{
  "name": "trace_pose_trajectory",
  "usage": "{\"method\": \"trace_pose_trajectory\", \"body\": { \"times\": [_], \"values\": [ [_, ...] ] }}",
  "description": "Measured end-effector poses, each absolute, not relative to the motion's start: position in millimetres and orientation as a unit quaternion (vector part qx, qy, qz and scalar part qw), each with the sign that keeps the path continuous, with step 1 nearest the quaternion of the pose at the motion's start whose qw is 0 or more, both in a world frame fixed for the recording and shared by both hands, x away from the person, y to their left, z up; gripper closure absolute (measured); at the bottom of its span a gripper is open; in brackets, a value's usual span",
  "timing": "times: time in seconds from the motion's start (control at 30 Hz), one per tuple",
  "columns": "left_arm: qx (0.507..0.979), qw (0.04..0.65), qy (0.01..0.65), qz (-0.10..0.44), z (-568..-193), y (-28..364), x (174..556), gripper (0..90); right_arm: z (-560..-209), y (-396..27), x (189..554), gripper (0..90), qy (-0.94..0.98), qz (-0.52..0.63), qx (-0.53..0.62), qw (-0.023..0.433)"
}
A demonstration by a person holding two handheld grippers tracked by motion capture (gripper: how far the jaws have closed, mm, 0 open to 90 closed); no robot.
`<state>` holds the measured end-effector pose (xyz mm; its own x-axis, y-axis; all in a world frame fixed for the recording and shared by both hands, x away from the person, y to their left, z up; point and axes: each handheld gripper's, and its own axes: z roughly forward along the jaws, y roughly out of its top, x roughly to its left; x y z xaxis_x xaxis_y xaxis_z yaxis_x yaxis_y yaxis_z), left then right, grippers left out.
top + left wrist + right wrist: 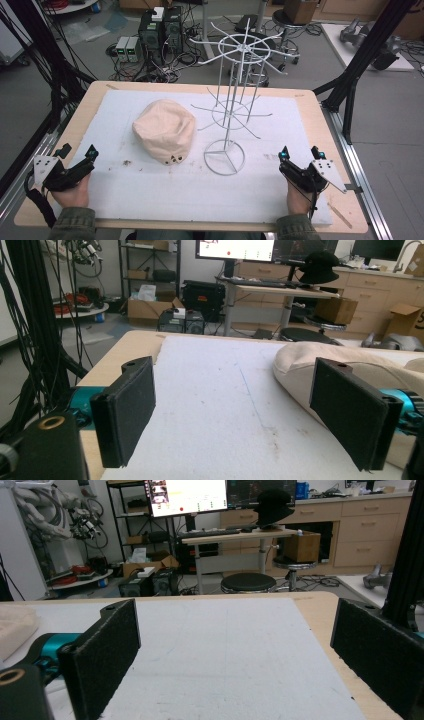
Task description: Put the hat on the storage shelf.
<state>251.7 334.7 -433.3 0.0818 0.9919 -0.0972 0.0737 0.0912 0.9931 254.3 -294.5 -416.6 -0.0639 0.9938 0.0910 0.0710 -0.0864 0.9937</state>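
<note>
hat: a soft cream cloth hat lies on the white mat, a bit left of the middle of the table, well apart from both grippers. in the left gripper view it sits just past the right jaw.
rack: a thin white wire rack stands upright just right of the hat, close to the middle of the table. its round foot sits on the mat and its arms stick out all around.
left gripper: the left gripper rests near the front left corner of the table. its jaws are wide apart and hold nothing.
right gripper: the right gripper rests near the front right corner. its jaws are wide apart too, with nothing between them.
how the hat will feel: my guess is it is light and floppy. it looks like it will bend and sag when picked up, not break or slip.
where to grab: i would pinch the rim at the front, near the little holes, or a fold of cloth on top.
rack care: the rack looks light and tippy. a bump could knock it over.
table: a wooden table with rounded corners. the mat covers most of it and has small brown marks.
room: a grey floor with computer boxes, lots of cables and a stool past the far edge. there are screens and drawers farther back.
</note>
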Motion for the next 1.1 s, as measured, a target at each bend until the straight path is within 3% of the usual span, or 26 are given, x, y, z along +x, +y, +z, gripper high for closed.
{"method": "trace_pose_trajectory", "body": {
  "times": [0.7, 1.1],
  "values": [
    [0.515, 0.544, 0.511, 0.422, -430.0, 334.5, 252.9, 17.2, -416.9, -293.9, 254.4, 4.9, 0.512, 0.521, 0.522, 0.441],
    [0.514, 0.563, 0.478, 0.437, -400.3, 331.7, 251.9, 16.8, -416.3, -293.7, 253.8, 4.9, 0.508, 0.528, 0.522, 0.437]
  ]
}}
